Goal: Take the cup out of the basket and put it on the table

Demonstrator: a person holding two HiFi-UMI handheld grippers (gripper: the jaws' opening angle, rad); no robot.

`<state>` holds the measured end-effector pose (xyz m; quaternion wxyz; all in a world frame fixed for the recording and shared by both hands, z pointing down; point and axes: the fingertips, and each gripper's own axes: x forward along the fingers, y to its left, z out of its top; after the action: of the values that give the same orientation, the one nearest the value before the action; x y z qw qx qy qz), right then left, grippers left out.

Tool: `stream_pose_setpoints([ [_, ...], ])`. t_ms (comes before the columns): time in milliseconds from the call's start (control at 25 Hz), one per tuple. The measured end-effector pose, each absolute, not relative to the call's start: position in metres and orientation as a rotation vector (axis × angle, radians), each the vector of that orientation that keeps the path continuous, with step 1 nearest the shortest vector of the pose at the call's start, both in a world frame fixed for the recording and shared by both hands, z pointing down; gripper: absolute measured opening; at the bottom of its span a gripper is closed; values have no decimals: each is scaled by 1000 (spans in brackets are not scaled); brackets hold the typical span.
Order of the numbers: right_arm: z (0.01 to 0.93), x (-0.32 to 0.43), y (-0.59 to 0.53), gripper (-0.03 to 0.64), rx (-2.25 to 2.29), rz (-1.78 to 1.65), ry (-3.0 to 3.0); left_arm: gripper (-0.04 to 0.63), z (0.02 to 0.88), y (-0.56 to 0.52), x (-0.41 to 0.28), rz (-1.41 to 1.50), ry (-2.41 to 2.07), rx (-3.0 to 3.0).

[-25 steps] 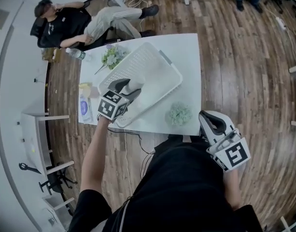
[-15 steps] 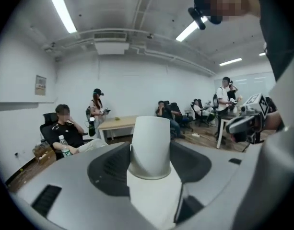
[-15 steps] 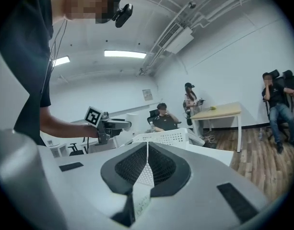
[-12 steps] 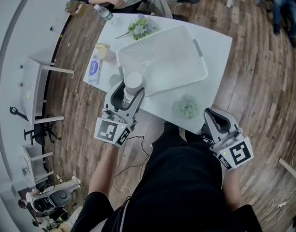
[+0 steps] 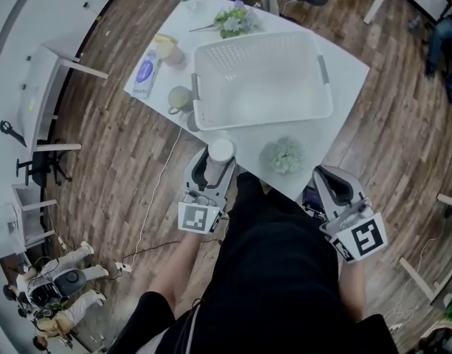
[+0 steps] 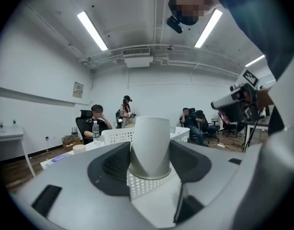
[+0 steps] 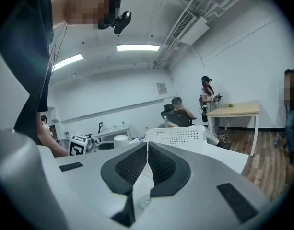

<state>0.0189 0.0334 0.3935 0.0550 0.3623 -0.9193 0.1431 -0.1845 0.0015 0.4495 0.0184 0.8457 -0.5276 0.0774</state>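
Item: white cup (image 5: pixel 220 151), out of basket (image 5: pixel 255 40), clamped upright in left gripper (image 5: pixel 211 169), lower centre, at table (image 5: pixel 345 59) edge; right gripper (image 5: pixel 330 186) closed, empty; placement outstanding.

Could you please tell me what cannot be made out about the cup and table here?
- Head view: whether the cup in the left gripper touches the table; from above, height is lost.
- Left gripper view: what lies under the cup; the gripper's body blocks it.
- Head view: the table's near edge; the person's torso hides it.
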Motion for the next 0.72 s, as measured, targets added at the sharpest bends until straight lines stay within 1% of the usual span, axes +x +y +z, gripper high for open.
stream_pose_setpoints([
  [160,400,15,44,26,1065,437,-2747,259,509,3,-177,277,-1609,2604],
  [400,405,4,55,26,1044,414,-2700,259,588,-4,-164,431,-1525,2624],
  [720,408,3,66,26,1045,377,-2647,260,648,-15,-149,555,-1437,2585],
])
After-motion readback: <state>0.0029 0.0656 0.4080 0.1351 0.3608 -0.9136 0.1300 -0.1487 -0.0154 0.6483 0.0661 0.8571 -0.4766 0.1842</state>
